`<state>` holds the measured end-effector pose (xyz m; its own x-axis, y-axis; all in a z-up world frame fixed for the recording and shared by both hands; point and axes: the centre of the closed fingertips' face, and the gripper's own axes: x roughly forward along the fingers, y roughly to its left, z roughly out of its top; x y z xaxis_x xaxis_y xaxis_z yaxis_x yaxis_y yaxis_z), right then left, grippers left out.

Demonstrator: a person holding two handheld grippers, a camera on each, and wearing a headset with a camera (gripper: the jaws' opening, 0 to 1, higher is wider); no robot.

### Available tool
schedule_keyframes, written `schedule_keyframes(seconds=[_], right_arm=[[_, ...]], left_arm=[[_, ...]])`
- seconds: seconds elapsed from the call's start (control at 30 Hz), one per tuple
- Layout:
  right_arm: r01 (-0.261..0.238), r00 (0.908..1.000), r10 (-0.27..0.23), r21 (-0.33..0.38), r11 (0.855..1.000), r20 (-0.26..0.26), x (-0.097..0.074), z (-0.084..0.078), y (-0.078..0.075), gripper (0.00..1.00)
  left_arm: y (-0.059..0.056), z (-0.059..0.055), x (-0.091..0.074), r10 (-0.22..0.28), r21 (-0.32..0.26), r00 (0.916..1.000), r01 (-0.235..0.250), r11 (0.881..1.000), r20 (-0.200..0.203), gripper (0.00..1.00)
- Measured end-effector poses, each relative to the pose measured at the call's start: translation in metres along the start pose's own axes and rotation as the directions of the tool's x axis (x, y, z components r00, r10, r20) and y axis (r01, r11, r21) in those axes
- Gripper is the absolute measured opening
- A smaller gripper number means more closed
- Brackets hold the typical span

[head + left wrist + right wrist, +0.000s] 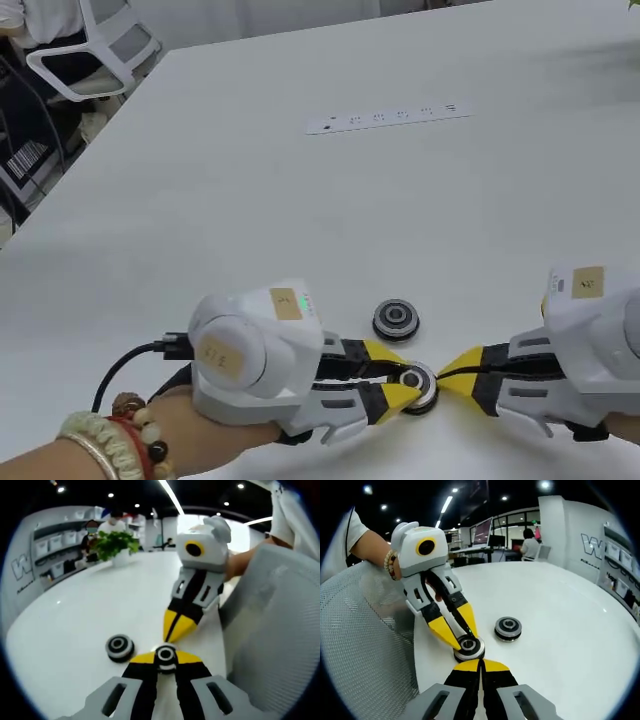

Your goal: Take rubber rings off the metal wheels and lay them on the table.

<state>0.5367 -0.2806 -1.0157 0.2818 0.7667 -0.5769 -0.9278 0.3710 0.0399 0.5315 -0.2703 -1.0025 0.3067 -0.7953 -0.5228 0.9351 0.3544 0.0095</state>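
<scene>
**White table [250, 200]: near wheel [418, 384] clamped, far wheel [396, 318] lying free**

White tabletop runs through a bright office. A white power strip [388, 118] lies far off at its middle and a white chair [95, 50] stands past the far left corner. In the left gripper view a potted plant [114, 545] sits at the table's far end.

Close to the near edge, the left gripper [400, 380] comes in from the left, and its yellow-tipped jaws are closed around the near wheel, one tip on each side of it. The hand [215, 425] that holds it wears bead bracelets [120, 430], and a black cable [130, 360] leads away from the gripper's body.

The right gripper [445, 372] comes in from the right. Its jaws are drawn almost together, with no more than a thin line between them, and their tips touch the right rim of the same wheel. I cannot tell whether they pinch any of its rim.

The far wheel lies flat on the table just beyond the near wheel and slightly left, apart from both grippers. Its black rubber ring [381, 322] sits around the metal hub.
</scene>
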Motion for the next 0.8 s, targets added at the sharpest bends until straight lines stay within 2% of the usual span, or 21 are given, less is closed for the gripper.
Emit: schedule_keyframes(seconds=[0.13,0.17,0.23,0.27,0.33,0.4,0.43,0.47,0.5,0.7,0.8], right_arm=[[0.008,0.9995,-0.01,0.048,0.999,0.029,-0.002,0.005,-0.002,0.0],[-0.002,0.9995,-0.001,0.091,0.996,0.031,-0.002,0.004,-0.002,0.0],[-0.039,0.9977,0.027,0.196,0.98,0.062,-0.002,0.005,-0.002,0.0],[-0.066,0.9952,0.044,0.267,0.962,0.087,-0.002,0.005,-0.004,0.0],[-0.104,0.9908,0.065,0.363,0.926,0.119,-0.003,0.005,-0.003,0.0],[-0.134,0.9861,0.081,0.406,0.904,0.145,-0.005,0.006,-0.003,0.0],[-0.161,0.9811,0.096,0.43,0.889,0.168,-0.005,0.009,-0.002,0.0],[-0.169,0.981,0.106,0.449,0.878,0.163,-0.005,0.008,0.001,0.0],[-0.16,0.9822,0.1,0.429,0.889,0.159,-0.006,0.007,-0.001,0.0],[-0.168,0.9816,0.107,0.449,0.878,0.158,-0.007,0.009,0.004,0.0],[-0.168,0.9816,0.109,0.439,0.883,0.157,-0.007,0.011,0.007,0.0]], left_arm=[[0.0,0.0,0.0,0.002,0.005,1.0,-0.002,1.0,-0.002,0.14],[0.0,0.0,0.0,0.002,0.006,1.0,-0.001,1.0,-0.002,0.14],[0.0,0.0,0.0,0.001,0.008,1.0,-0.001,1.0,-0.003,0.14],[0.0,0.0,0.0,0.001,0.009,1.0,-0.001,1.0,-0.003,0.13],[0.0,0.0,0.0,0.002,0.01,1.0,-0.002,1.0,-0.003,0.13],[0.0,-0.001,0.0,0.001,0.013,1.0,-0.001,1.0,-0.003,0.13],[0.0,-0.001,0.0,-0.001,0.013,1.0,0.001,1.0,-0.003,0.13],[-0.001,-0.001,0.0,-0.005,0.014,1.0,0.005,1.0,-0.002,0.13],[-0.001,-0.001,0.0,-0.004,0.02,1.0,0.004,1.0,-0.004,0.13],[-0.001,-0.001,0.0,-0.007,0.021,0.9999,0.007,1.0,-0.009,0.13],[-0.001,-0.001,0.0,-0.007,0.023,0.9999,0.007,1.0,-0.01,0.13]])
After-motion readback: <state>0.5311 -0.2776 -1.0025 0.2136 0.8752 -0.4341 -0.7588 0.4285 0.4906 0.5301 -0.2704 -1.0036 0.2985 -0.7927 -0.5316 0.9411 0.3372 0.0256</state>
